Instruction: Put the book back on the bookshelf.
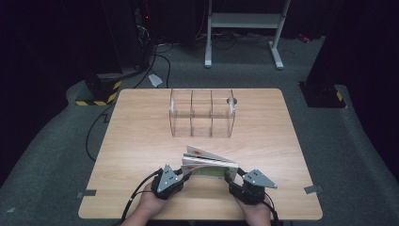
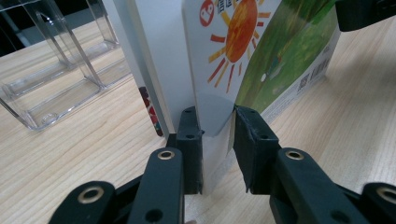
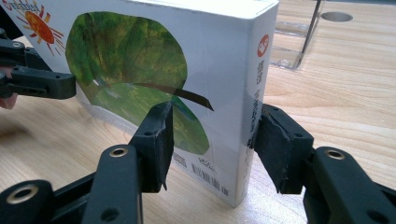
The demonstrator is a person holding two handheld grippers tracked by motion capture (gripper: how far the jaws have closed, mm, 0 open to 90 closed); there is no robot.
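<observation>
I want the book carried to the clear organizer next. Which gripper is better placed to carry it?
Probably the right gripper: its jaws straddle the whole book at the spine. The left gripper pinches just one cover. The organizer stands ahead.

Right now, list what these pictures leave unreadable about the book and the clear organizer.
- Book title: high view too small; left gripper view cuts the cover at the top edge.
- Spine text: blurred in the right gripper view.
- Barcode: cut by the right tool's jaw.
- Clear organizer: cropped in both gripper views.
</observation>
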